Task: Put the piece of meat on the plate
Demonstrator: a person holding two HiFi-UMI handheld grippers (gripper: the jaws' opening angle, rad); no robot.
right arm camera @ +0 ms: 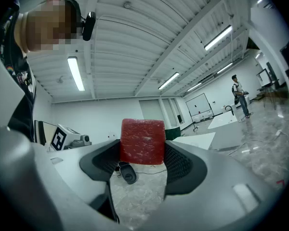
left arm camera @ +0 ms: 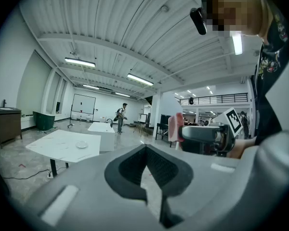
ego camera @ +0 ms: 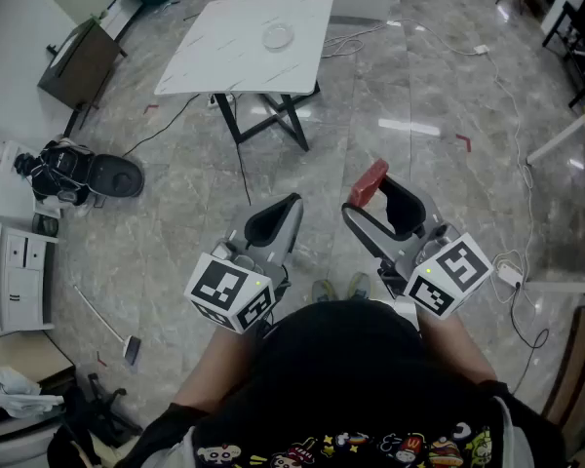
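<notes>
A red block of meat (ego camera: 369, 183) sticks up between the tips of my right gripper (ego camera: 375, 199), which is shut on it and held above the floor. The right gripper view shows the same meat (right arm camera: 142, 141) squeezed between both dark pads. My left gripper (ego camera: 273, 220) hangs beside it, shut with nothing in it; its pads meet in the left gripper view (left arm camera: 147, 153). The small clear plate (ego camera: 278, 36) rests on a white marble-look table (ego camera: 224, 61) well ahead of both grippers. From the left gripper, the plate (left arm camera: 82, 144) appears far off to the left.
The table stands on black crossed legs (ego camera: 268, 120) over a glossy stone floor with cables (ego camera: 497, 86). A dark cabinet (ego camera: 73, 61), a black floor appliance (ego camera: 88, 175) and white drawers (ego camera: 15, 276) line the left. A person (left arm camera: 120, 117) stands far off.
</notes>
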